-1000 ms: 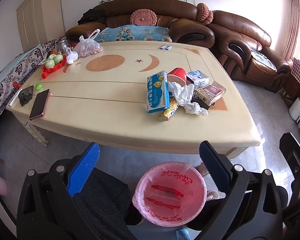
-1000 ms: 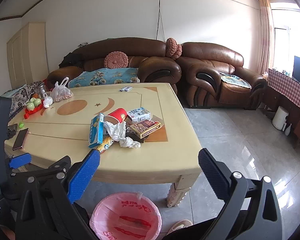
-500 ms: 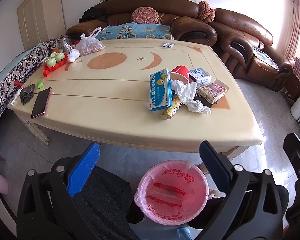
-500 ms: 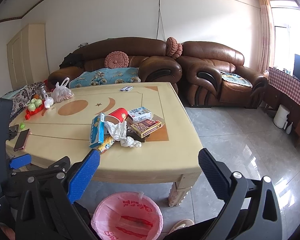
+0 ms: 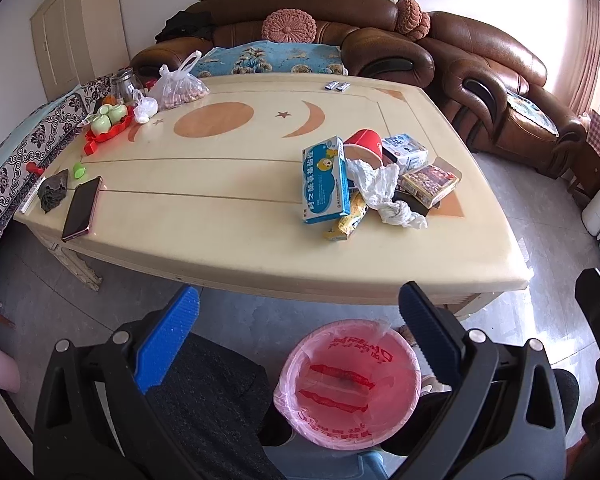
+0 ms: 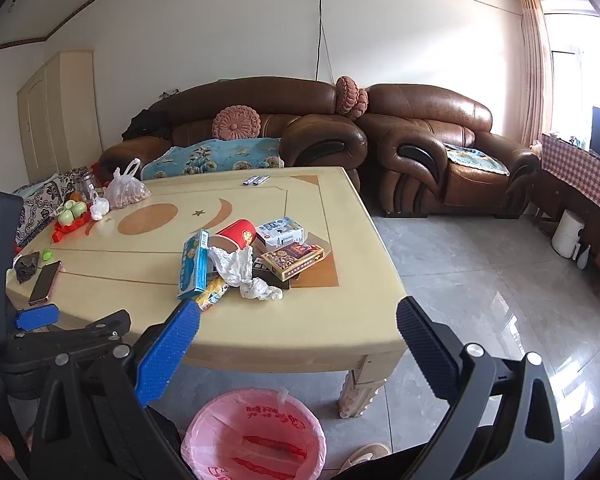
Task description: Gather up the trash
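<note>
A pile of trash lies on the cream table (image 5: pixel 204 216) toward its right side: a blue box (image 5: pixel 324 180), a red cup (image 5: pixel 364 144), crumpled white tissue (image 5: pixel 384 192), a yellow wrapper (image 5: pixel 348 222) and small printed boxes (image 5: pixel 430 182). The pile also shows in the right wrist view, with the blue box (image 6: pixel 194 264) and tissue (image 6: pixel 244 270). A bin with a pink liner (image 5: pixel 348 384) stands on the floor in front of the table (image 6: pixel 256 440). My left gripper (image 5: pixel 298 316) is open and empty above the bin. My right gripper (image 6: pixel 298 334) is open and empty before the table edge.
A phone (image 5: pixel 82 208), a dark cloth (image 5: pixel 52 192), a red tray with green cups (image 5: pixel 108 124) and a plastic bag (image 5: pixel 180 86) sit on the table's left part. Brown sofas (image 6: pixel 428 148) stand behind. The person's dark trouser leg (image 5: pixel 204 396) is left of the bin.
Both grippers have shifted slightly forward toward the table. Both stay open and empty.
</note>
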`<state>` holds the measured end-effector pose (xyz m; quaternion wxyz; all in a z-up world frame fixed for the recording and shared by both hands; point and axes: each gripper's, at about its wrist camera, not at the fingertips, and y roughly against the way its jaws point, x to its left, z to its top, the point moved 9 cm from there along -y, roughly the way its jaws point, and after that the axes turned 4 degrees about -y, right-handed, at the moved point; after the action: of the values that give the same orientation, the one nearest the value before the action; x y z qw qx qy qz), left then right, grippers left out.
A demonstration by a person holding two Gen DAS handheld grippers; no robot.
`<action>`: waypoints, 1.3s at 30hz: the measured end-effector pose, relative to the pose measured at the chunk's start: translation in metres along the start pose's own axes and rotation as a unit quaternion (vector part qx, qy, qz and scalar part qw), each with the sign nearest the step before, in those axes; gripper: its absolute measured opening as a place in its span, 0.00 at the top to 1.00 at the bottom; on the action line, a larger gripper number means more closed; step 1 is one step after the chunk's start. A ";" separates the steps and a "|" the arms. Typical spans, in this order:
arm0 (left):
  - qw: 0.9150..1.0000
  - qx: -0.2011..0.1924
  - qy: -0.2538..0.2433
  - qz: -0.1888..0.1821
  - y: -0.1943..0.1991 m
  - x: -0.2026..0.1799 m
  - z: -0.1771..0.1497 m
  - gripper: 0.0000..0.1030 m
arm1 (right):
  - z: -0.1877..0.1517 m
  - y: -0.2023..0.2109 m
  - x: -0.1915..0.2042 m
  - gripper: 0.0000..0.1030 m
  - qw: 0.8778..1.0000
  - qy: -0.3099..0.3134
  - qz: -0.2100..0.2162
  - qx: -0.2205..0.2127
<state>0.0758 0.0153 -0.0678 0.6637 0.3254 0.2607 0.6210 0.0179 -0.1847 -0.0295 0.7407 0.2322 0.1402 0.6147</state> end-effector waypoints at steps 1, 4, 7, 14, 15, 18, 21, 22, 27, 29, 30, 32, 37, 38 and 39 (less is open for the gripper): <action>1.000 0.000 -0.001 0.001 -0.001 0.000 0.002 0.05 | 0.001 -0.002 -0.002 0.06 1.000 0.001 0.001 0.000; 1.000 0.004 -0.001 -0.001 -0.006 0.004 0.007 0.05 | 0.002 -0.011 -0.005 0.06 1.000 -0.001 0.008 0.006; 1.000 0.010 -0.002 -0.009 -0.013 0.008 0.011 0.05 | 0.001 -0.024 -0.006 0.06 1.000 -0.004 0.020 0.017; 0.999 0.030 -0.022 -0.019 -0.037 0.016 0.024 0.05 | -0.003 -0.064 -0.016 0.06 0.998 0.006 0.030 0.053; 0.999 0.032 -0.023 -0.025 -0.041 0.016 0.026 0.05 | -0.003 -0.069 -0.016 0.06 0.998 0.010 0.033 0.057; 0.998 0.040 -0.020 -0.032 -0.053 0.019 0.035 0.05 | -0.001 -0.083 -0.013 0.06 0.997 0.024 0.044 0.060; 0.998 0.051 -0.019 -0.045 -0.066 0.017 0.044 0.05 | 0.001 -0.096 -0.008 0.06 0.996 0.036 0.059 0.063; 0.997 0.055 -0.019 -0.048 -0.071 0.015 0.047 0.05 | 0.001 -0.100 -0.006 0.06 0.995 0.039 0.064 0.065; 0.996 0.066 -0.027 -0.049 -0.093 0.007 0.056 0.05 | 0.004 -0.124 -0.001 0.06 0.993 0.047 0.073 0.077; 0.996 0.072 -0.031 -0.048 -0.102 0.004 0.058 0.05 | 0.003 -0.136 0.003 0.06 0.992 0.052 0.076 0.084; 0.995 0.075 -0.033 -0.049 -0.107 0.002 0.059 0.05 | 0.003 -0.139 0.005 0.06 0.992 0.053 0.079 0.087; 0.995 0.080 -0.034 -0.049 -0.116 0.001 0.061 0.05 | 0.001 -0.149 0.011 0.06 0.991 0.058 0.085 0.091; 0.993 0.099 -0.027 -0.053 -0.140 -0.002 0.063 0.05 | -0.009 -0.171 0.023 0.06 0.987 0.069 0.100 0.106; 0.993 0.102 -0.027 -0.054 -0.145 -0.003 0.064 0.05 | -0.012 -0.175 0.026 0.06 0.986 0.072 0.104 0.109; 0.993 0.105 -0.027 -0.055 -0.149 -0.003 0.064 0.05 | -0.014 -0.179 0.028 0.06 0.985 0.075 0.107 0.113</action>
<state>0.2213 0.0025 -0.1386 0.6654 0.3954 0.3241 0.5439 0.1677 -0.1796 -0.1319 0.6273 0.2810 0.2379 0.6862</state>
